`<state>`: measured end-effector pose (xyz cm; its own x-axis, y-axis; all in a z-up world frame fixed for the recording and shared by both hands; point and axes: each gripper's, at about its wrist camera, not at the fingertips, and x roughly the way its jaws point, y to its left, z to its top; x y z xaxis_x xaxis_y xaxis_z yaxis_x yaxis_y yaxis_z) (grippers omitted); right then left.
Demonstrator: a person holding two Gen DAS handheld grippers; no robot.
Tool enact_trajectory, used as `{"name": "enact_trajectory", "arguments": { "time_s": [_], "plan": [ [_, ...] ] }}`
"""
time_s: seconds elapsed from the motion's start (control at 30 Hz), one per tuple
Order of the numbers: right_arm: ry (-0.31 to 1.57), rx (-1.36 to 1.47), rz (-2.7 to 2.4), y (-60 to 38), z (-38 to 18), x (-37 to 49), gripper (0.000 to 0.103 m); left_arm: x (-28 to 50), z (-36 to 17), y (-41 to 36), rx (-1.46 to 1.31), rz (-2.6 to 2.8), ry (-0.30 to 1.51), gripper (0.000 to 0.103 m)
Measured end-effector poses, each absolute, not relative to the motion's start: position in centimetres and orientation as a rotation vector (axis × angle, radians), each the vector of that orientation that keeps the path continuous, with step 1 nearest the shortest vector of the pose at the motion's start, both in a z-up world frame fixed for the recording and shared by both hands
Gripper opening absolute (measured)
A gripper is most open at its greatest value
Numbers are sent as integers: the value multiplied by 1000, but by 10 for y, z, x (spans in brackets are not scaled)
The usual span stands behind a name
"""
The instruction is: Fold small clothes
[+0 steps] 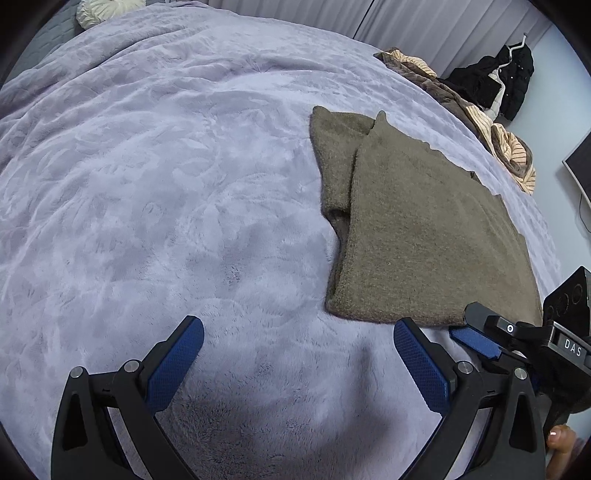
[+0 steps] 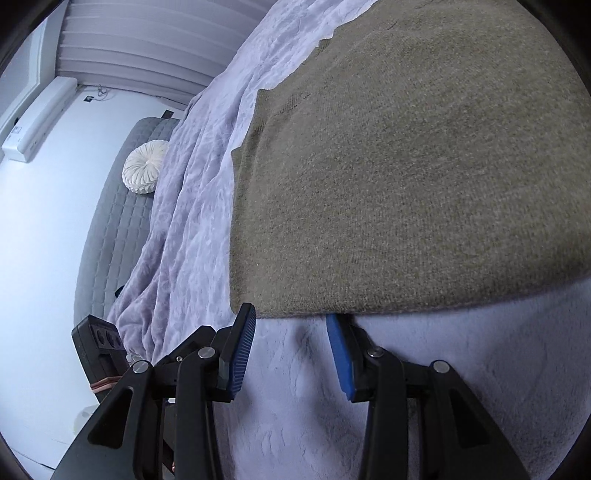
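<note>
Olive knit sweater (image 1: 417,229) lay partly folded on the lavender blanket (image 1: 166,184) of the bed. Judged soft, limp, light, not slippery; best taken at the near hem. Right tool (image 2: 291,325) pitched down at that hem edge, jaws apart, nothing clamped. Left tool (image 1: 299,339) hovered beside, jaws wide apart, empty

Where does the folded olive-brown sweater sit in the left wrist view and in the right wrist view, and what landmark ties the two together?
Left wrist view: the sweater lies right of centre on the lilac blanket, beyond the open left gripper.
Right wrist view: it fills the upper right, its near hem just above the open right gripper.
Shared landmark: the round white cushion at the head of the bed.
</note>
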<state>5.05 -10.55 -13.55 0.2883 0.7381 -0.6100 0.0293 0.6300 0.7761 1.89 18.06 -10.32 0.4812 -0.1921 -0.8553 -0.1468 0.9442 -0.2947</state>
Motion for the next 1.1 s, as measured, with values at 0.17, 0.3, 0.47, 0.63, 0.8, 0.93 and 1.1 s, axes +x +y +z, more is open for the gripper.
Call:
{"name": "enact_trajectory", "arguments": {
  "time_s": [0.17,0.3,0.47,0.63,0.8,0.93,1.1],
  "plan": [
    [1196,825,540,-100,-138,58,44,22,-105,184,-390,-46,1070,103],
    [1188,874,538,-96,-140,63,47,27,-107,186,-420,-46,1072,103],
    [1192,910,544,-86,-144,71,49,29,-107,193,-475,-68,1059,103],
    [1216,961,587,-86,-149,78,35,32,-110,202,-565,-101,1056,103],
    [1107,964,619,-95,-122,92,9,51,-109,209,-717,-273,1024,103],
    [1031,905,669,-97,-92,98,9,90,-122,212,-903,-449,1038,103],
    [1017,859,685,-97,-82,100,9,142,-137,212,-1052,-555,1056,103]
  ]
}}
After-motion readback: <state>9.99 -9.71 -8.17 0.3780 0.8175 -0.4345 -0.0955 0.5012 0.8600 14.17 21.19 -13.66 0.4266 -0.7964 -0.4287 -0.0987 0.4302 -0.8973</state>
